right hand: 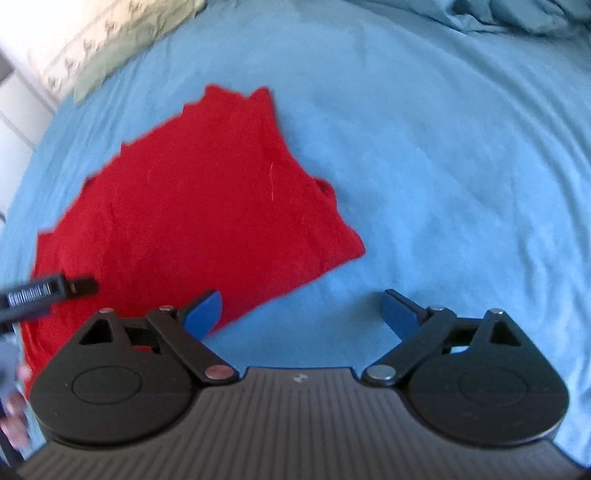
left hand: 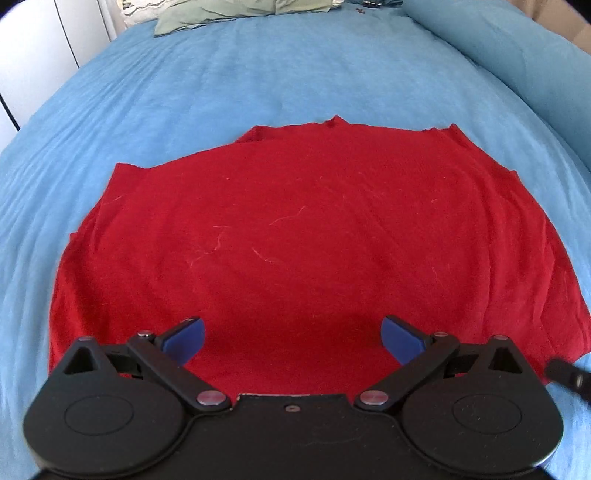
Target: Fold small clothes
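Blue bedsheet (left hand: 258, 85) under a flat red garment (left hand: 295, 229), possibly a folded shirt, left gripper (left hand: 292, 338) spread above it, right gripper (right hand: 302, 314) spread over its corner.

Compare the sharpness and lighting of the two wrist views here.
Left wrist: crisp, lint visible on the red garment, soft shadow ahead of the left gripper. Right wrist: motion-blurred, garment edges smeared, right gripper sharper. Both: fisheye bends the blue sheet.

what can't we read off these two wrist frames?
- Red garment, near hem: left wrist view, hidden behind the left tongs body.
- Its left part: right wrist view, covered by the right tongs housing and the other tool.
- Green cloth: cut off by the top edge.
- Garment type, layers: not discernible.
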The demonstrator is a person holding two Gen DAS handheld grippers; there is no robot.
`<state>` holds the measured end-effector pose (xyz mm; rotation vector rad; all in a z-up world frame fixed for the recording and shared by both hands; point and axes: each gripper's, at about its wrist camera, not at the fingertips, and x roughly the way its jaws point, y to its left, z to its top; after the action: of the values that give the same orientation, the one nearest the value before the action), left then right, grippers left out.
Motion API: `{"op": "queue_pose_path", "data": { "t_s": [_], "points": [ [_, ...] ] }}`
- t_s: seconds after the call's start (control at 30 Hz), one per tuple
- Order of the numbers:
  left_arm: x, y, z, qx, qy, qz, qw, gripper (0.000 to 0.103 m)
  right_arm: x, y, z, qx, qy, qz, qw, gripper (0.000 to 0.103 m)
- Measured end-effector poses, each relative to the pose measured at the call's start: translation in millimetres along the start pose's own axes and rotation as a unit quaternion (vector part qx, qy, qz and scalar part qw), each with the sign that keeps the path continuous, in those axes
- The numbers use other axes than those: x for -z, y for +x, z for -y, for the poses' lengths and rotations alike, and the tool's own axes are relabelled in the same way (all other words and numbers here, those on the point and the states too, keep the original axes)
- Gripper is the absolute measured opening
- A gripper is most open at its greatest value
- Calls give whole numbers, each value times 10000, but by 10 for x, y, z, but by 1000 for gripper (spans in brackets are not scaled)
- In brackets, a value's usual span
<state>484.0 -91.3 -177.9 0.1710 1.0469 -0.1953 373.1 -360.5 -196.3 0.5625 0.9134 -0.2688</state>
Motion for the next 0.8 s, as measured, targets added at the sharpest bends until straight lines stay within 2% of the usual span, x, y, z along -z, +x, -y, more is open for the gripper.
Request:
{"op": "queue_pose_path", "data": {
  "t_s": [0.03, 0.1, 0.2, 0.3, 0.47, 0.53, 0.6, 0.63, 0.7, 0.8],
  "points": [
    [-9, 4, 4, -9, 14, 5, 10000, 103, -43, 22, -2, -101, 24, 74, 9999, 102],
    [3, -21, -6, -40, 32, 30, 10000, 103, -133, 82, -28, -233, -27, 151, 9996, 88],
    [-17, -7, -14, -78, 15, 78, 9999, 103, -320, 212, -93, -378, -90, 262, 9989, 81],
    [-42, 0, -48, -34, -61, 75, 9999, 103, -509, 386, -64, -630, -249, 227, 9974, 80],
    [-88, 8, -56, 18, 14, 163, 9999, 103, -809, 644, -64, -1191, -652, -96, 9907, 77],
    [-94, 37, -62, -27, 78, 207, 9998, 103, -899, 717, -83, -1296, -874, -221, 9875, 70],
    [-92, 93, -71, -93, 55, 213, 9997, 103, -943, 750, -126, -1268, -1088, -298, 9855, 52],
    [-88, 137, -88, -89, 1, 187, 9998, 103, -961, 753, -165, -1237, -1191, -338, 9846, 49],
    [-78, 243, -121, -32, -157, 94, 9998, 103, -974, 705, -244, -1163, -1314, -334, 9839, 32],
    [-67, 335, -165, 60, -362, 68, 9993, 103, -1015, 530, -397, -1175, -1402, -275, 9827, 28]
  ]
}}
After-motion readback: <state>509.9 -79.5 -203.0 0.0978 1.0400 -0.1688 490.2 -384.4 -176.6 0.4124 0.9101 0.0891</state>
